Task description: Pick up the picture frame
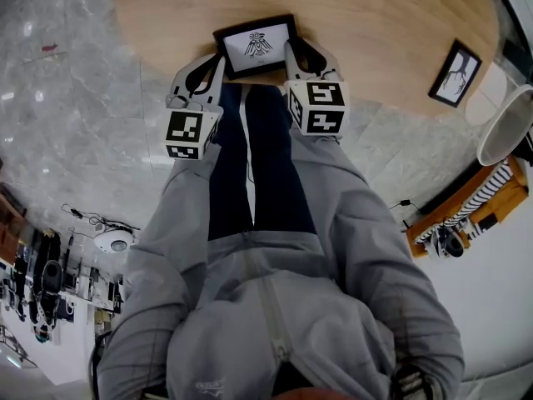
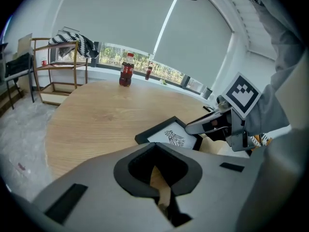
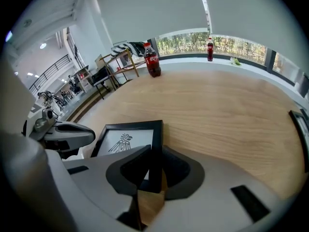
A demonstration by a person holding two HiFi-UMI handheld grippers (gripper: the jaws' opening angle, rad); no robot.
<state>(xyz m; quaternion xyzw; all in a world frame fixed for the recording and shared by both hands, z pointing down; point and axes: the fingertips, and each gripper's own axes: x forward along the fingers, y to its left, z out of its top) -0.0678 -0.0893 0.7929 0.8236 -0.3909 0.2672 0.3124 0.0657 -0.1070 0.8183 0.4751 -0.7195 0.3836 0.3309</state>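
We see the picture frame (image 1: 256,44) at the near edge of the round wooden desk (image 1: 366,23), its bird drawing facing up. Our right tool (image 3: 152,153) is clamped on the frame's right border, which runs between its jaws. Our left tool (image 2: 154,147) sits just beside the frame's left side, jaws together with nothing between them. A cola bottle (image 2: 126,70) stands well apart, across the desk.
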